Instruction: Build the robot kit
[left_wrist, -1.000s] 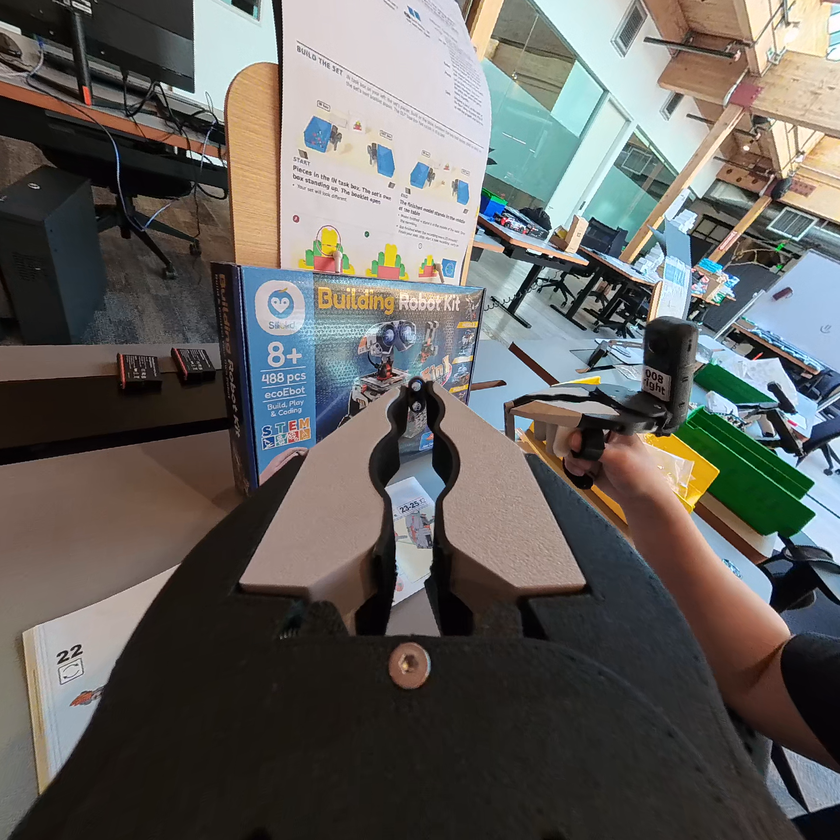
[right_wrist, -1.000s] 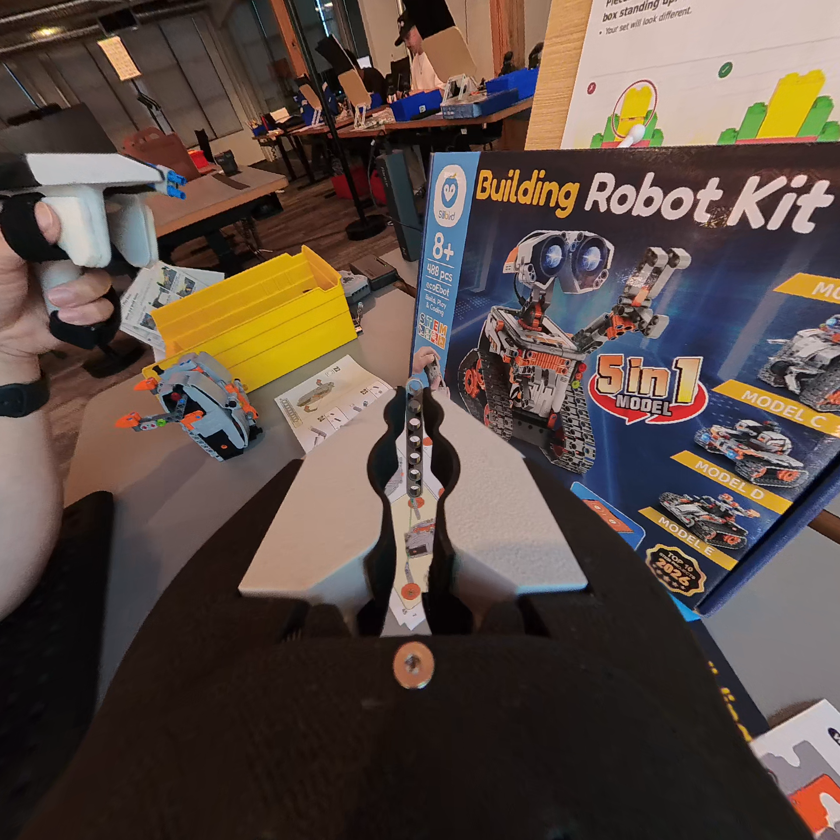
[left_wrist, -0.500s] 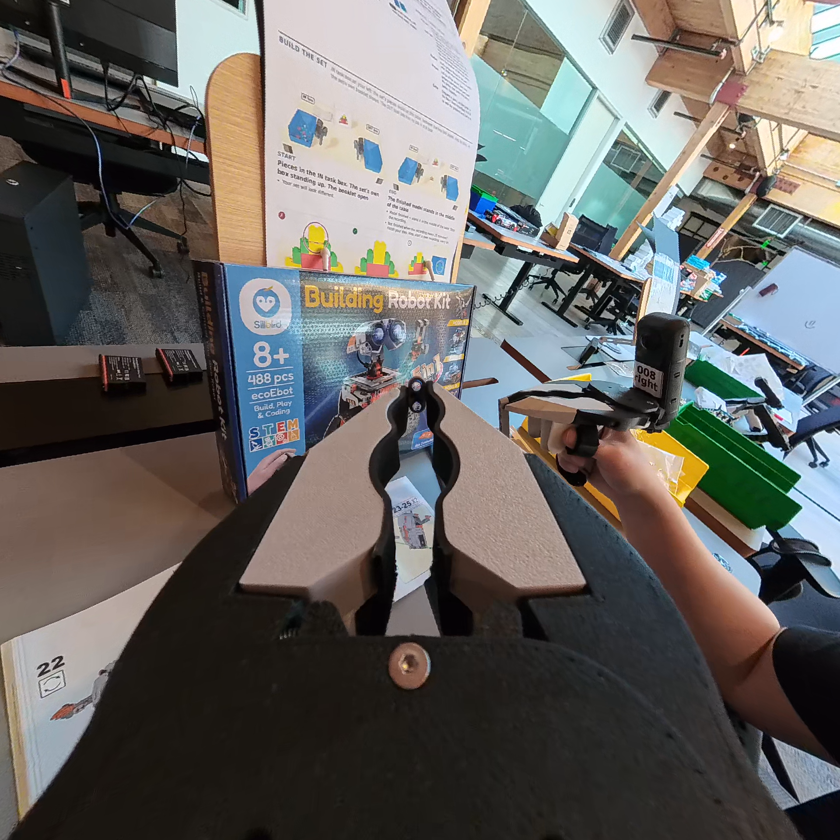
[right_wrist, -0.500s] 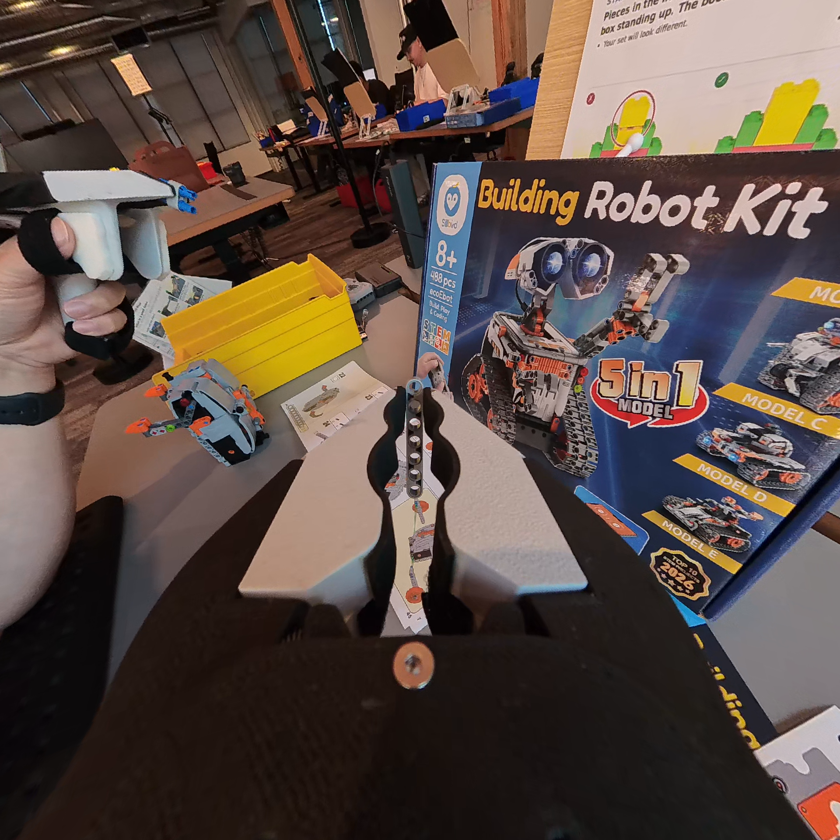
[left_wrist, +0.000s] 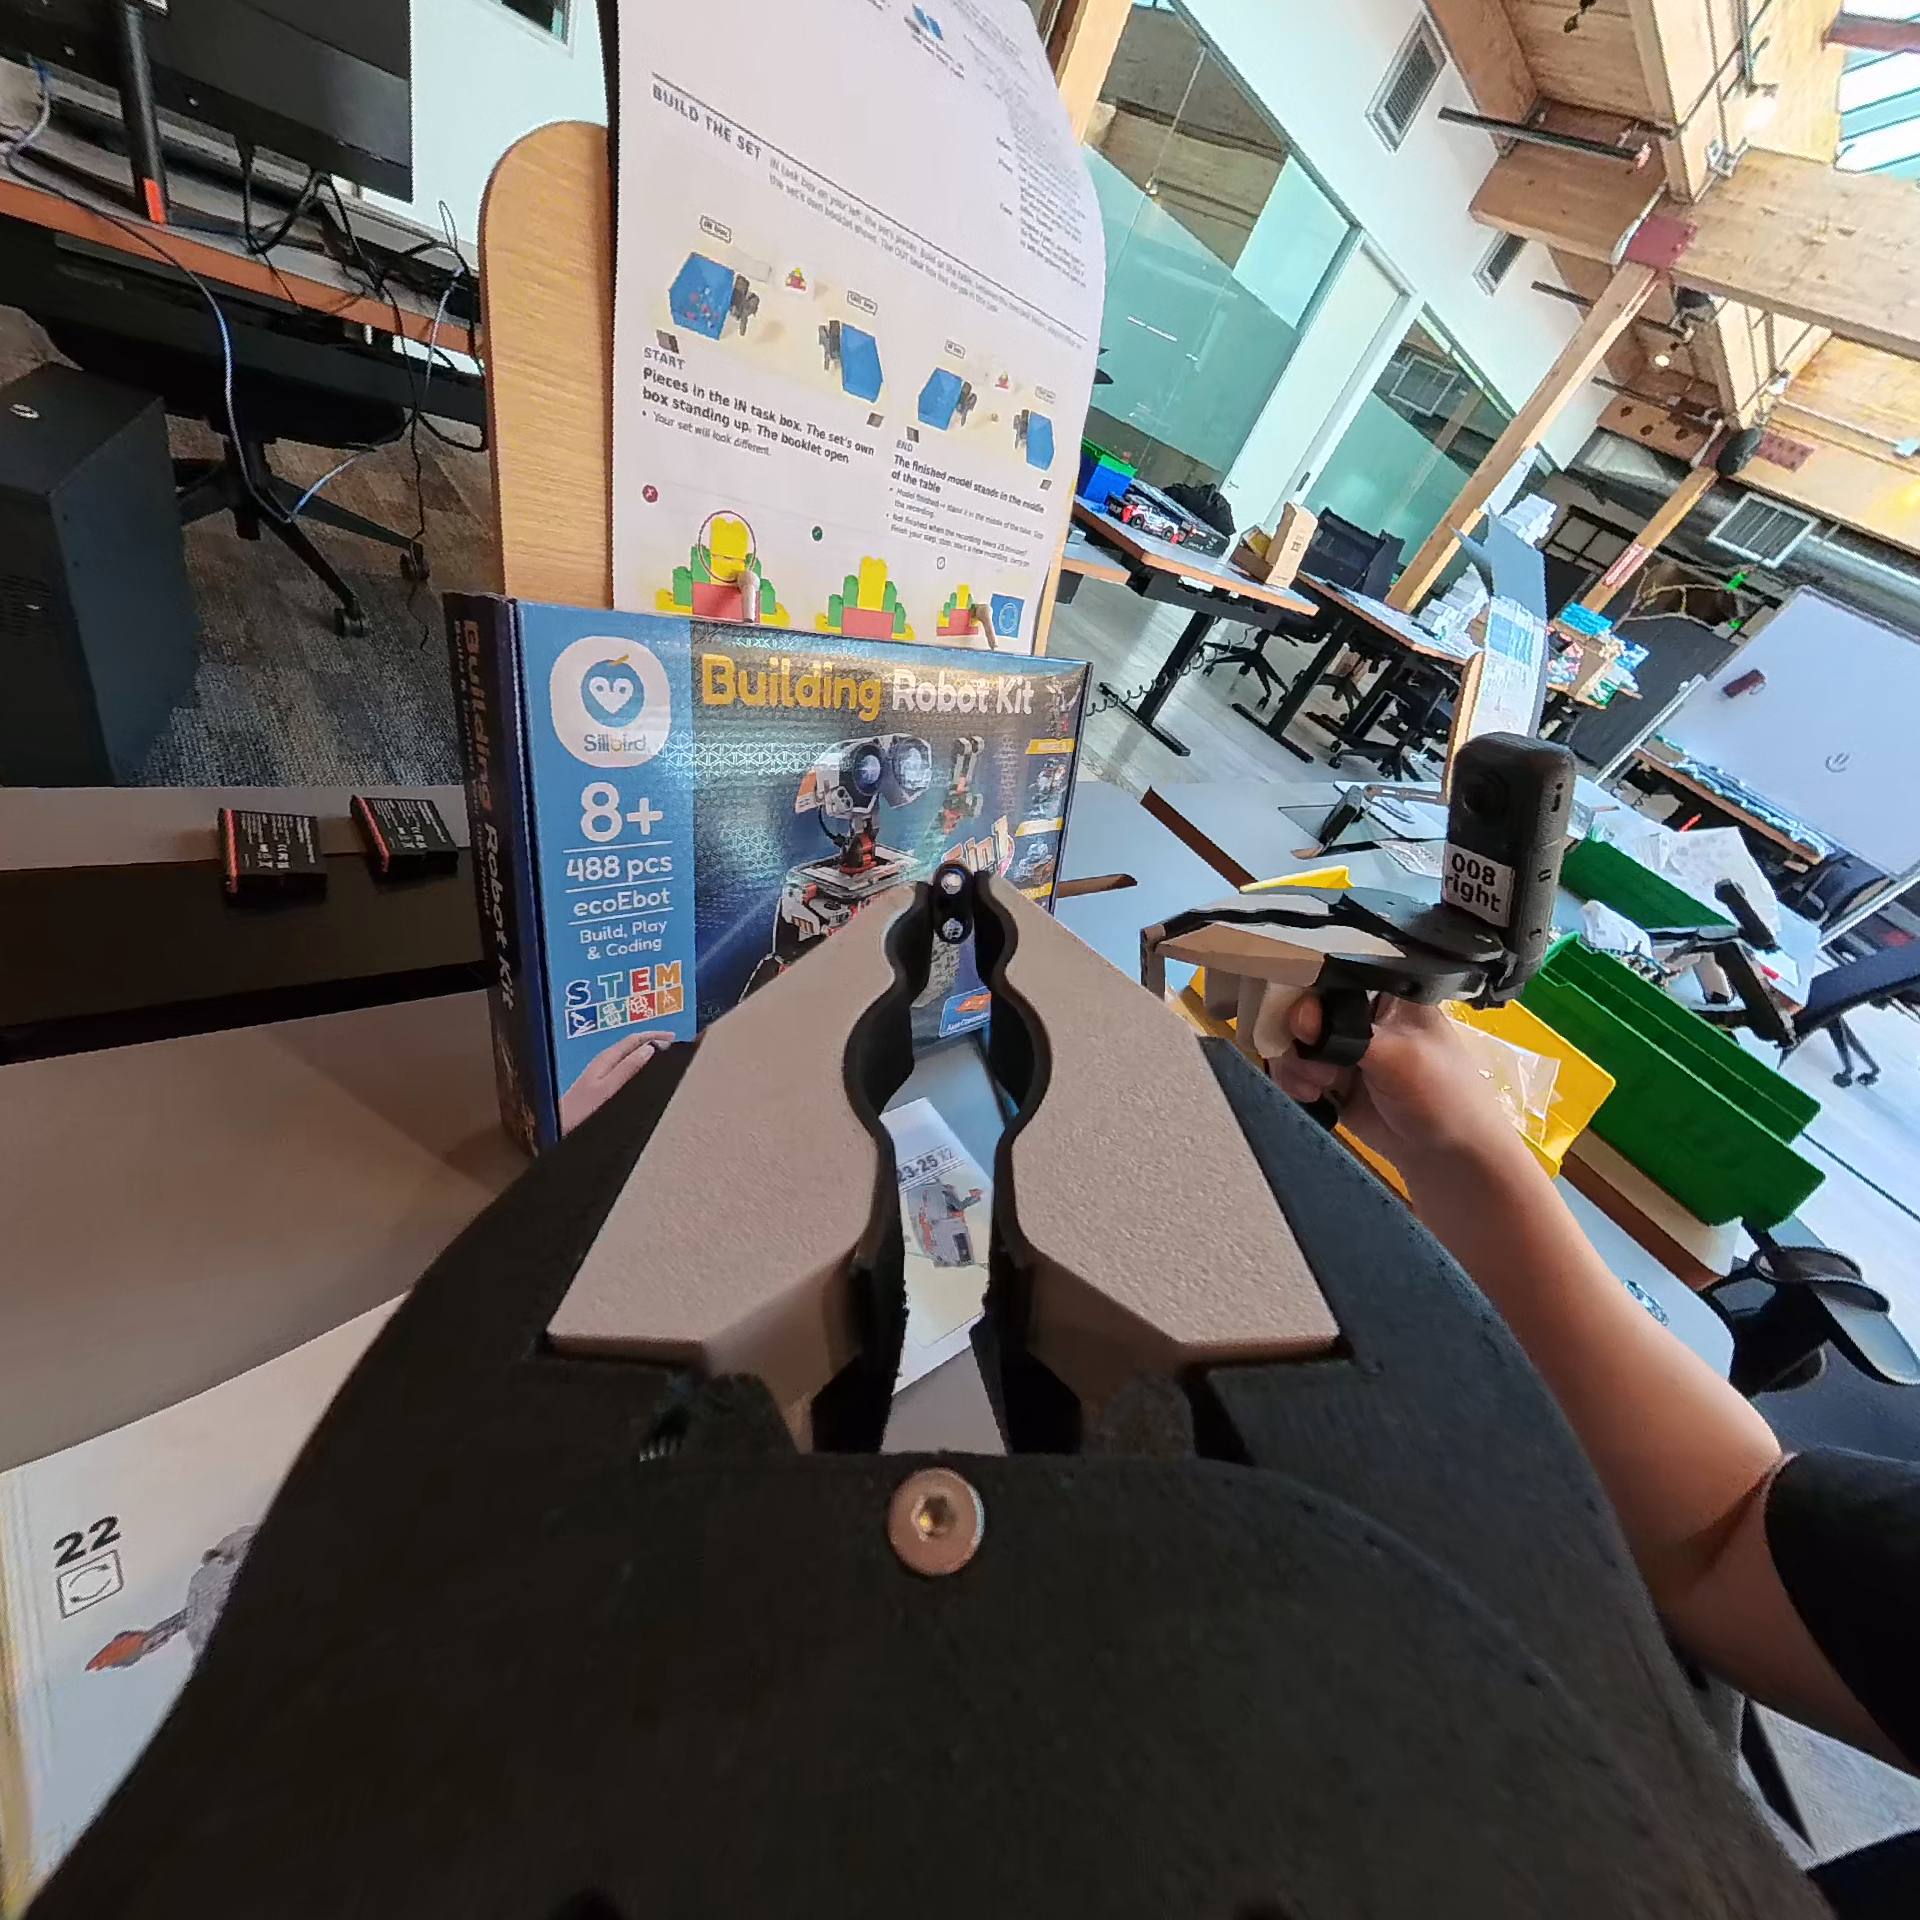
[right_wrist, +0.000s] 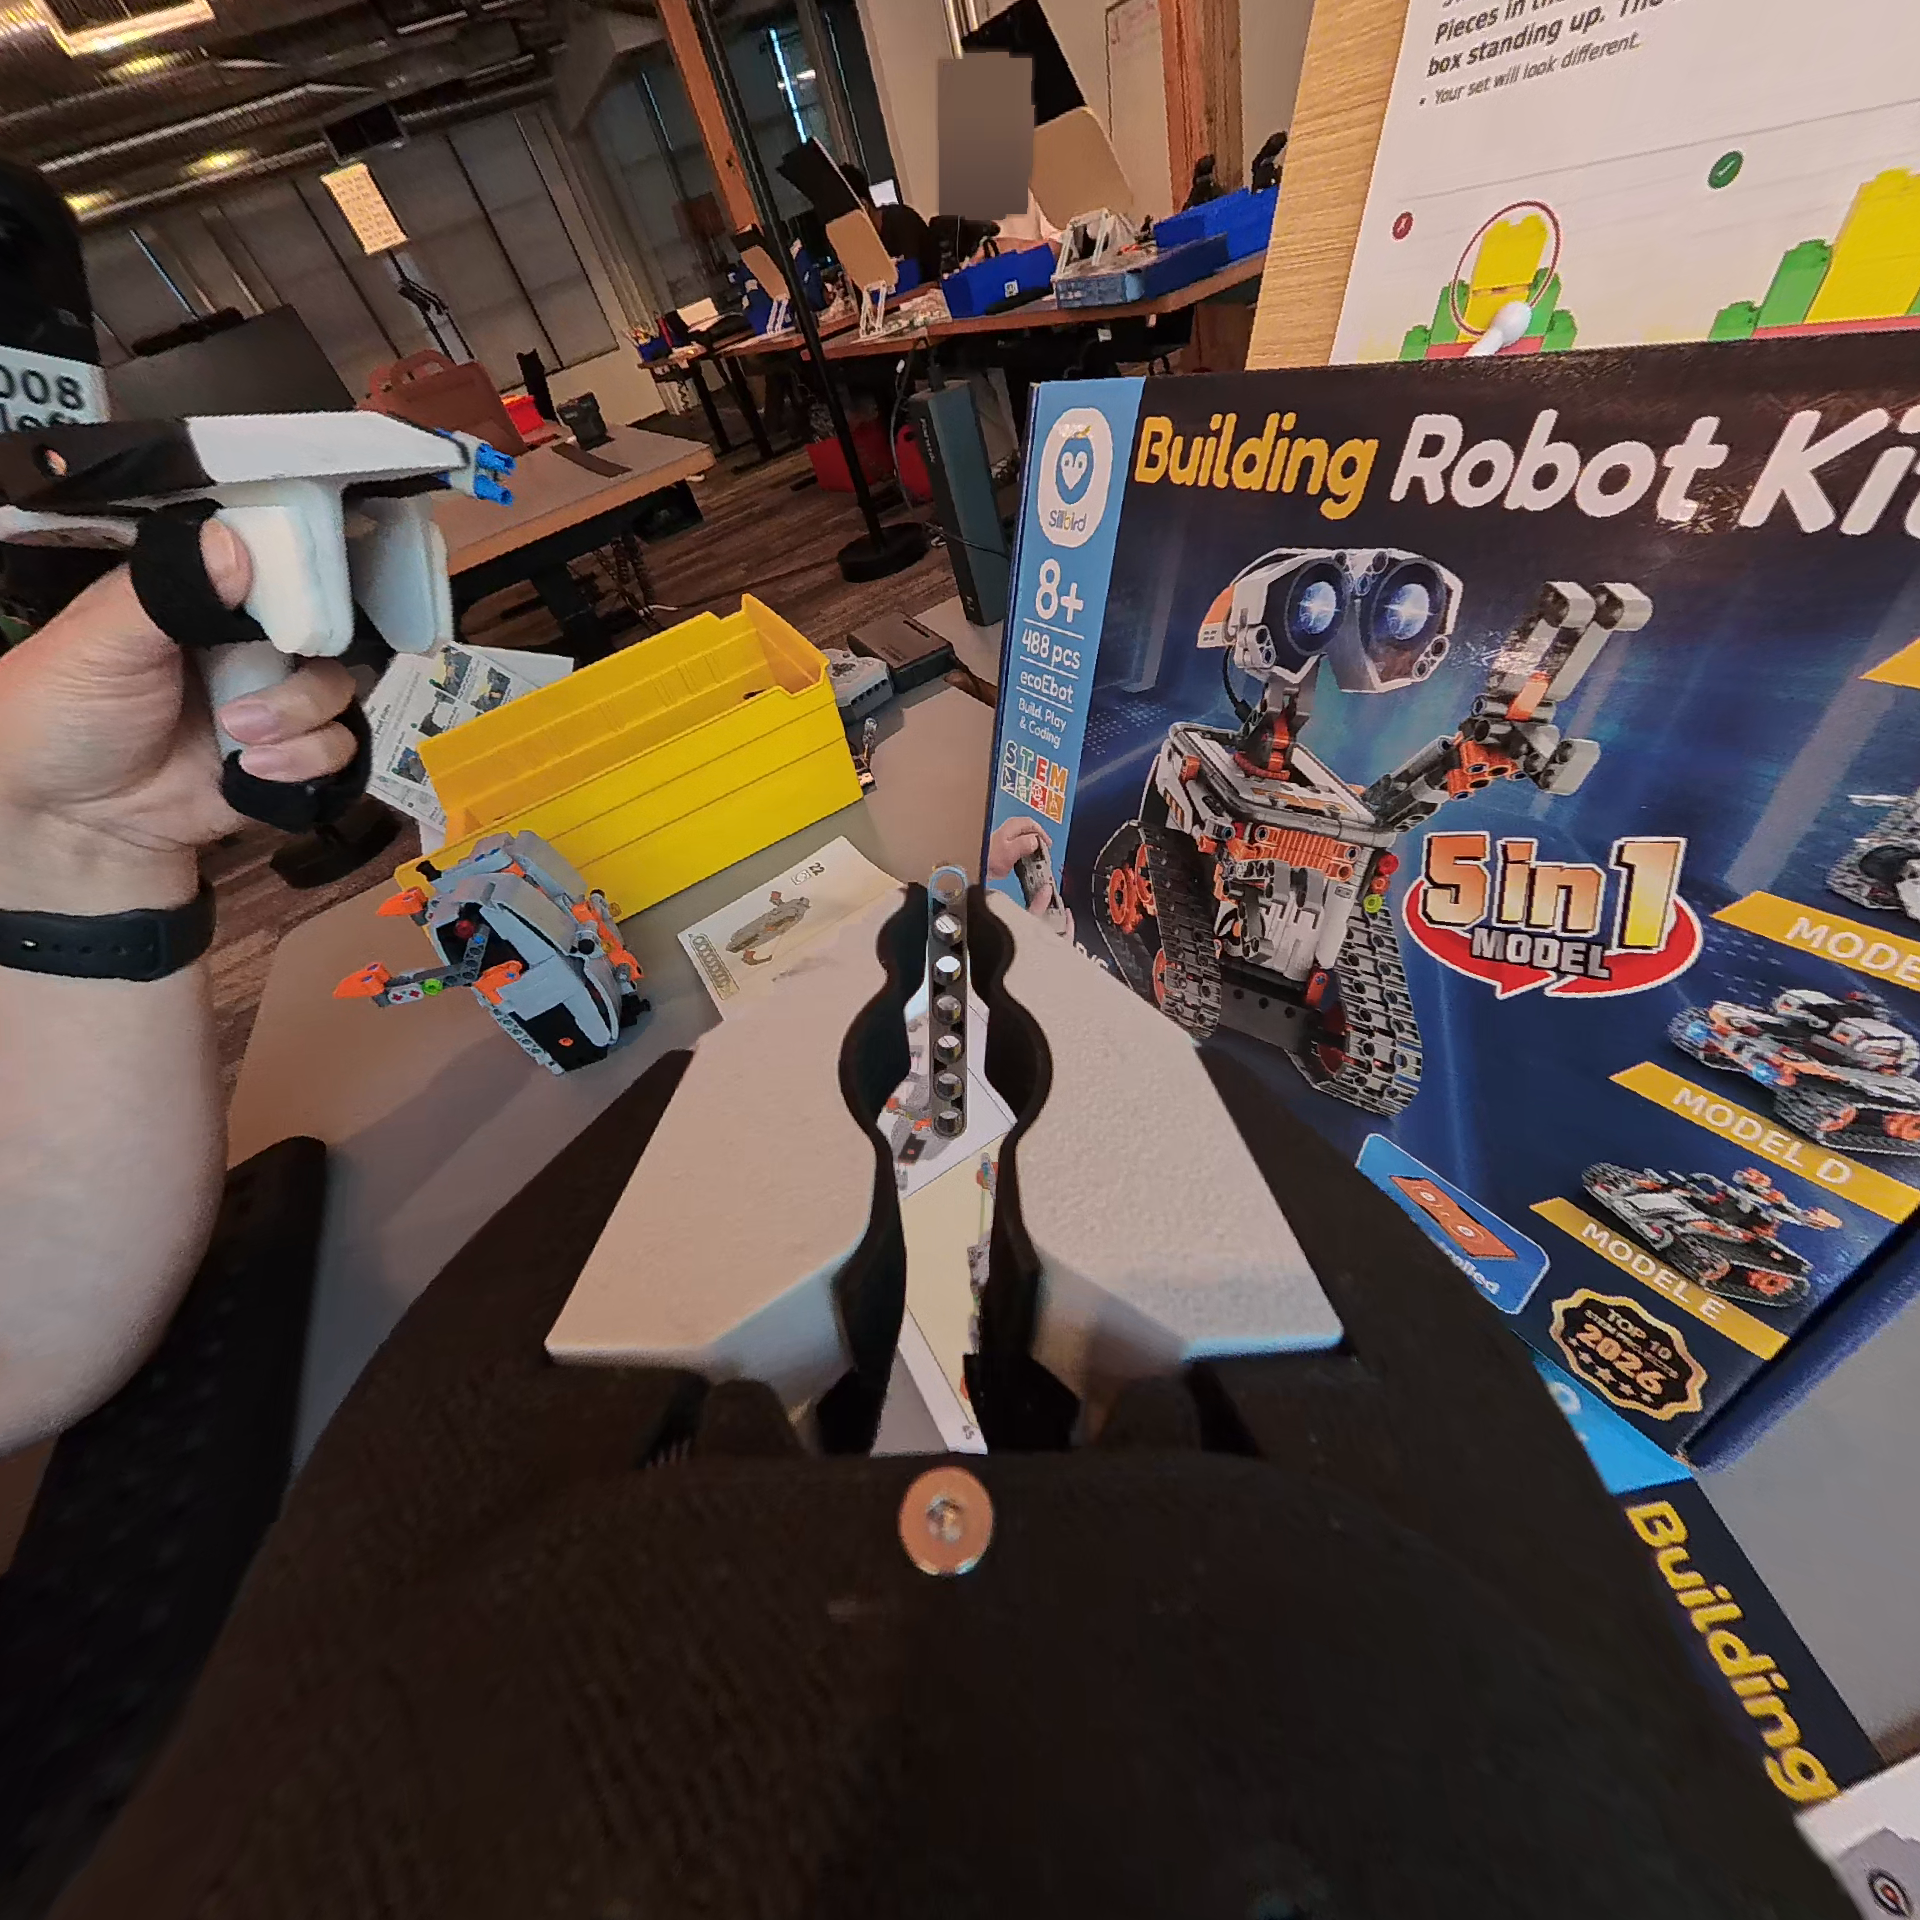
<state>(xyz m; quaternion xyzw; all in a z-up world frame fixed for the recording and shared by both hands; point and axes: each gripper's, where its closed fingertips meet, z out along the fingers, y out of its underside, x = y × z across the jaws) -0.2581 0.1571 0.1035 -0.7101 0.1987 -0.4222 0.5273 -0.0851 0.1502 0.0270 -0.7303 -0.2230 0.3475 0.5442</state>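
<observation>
My left gripper (left_wrist: 951, 902) is shut on a small dark piece with two holes, held in the air in front of the blue robot-kit box (left_wrist: 790, 831). In the right wrist view the left gripper (right_wrist: 473, 468) is at the upper left, with blue pin ends sticking out of its tip. My right gripper (right_wrist: 948, 904) is shut on a grey beam with holes (right_wrist: 948, 997), which stands upright between the fingers. In the left wrist view the right gripper (left_wrist: 1155, 940) is to the right, pointing left. A partly built grey and orange model (right_wrist: 520, 966) lies on the table below.
The box (right_wrist: 1455, 831) stands upright against a board with an instruction sheet (left_wrist: 852, 312). A yellow bin (right_wrist: 644, 748) sits behind the model, green bins (left_wrist: 1662, 1070) farther right. A leaflet (right_wrist: 790, 925), an open booklet (left_wrist: 104, 1558) and two black packs (left_wrist: 270, 852) lie on the table. My hands' fingertips stand some 20 cm from each other.
In the right wrist view the left gripper has moved right and a little down, closer to the right one. Both grippers stay shut on their pieces.
</observation>
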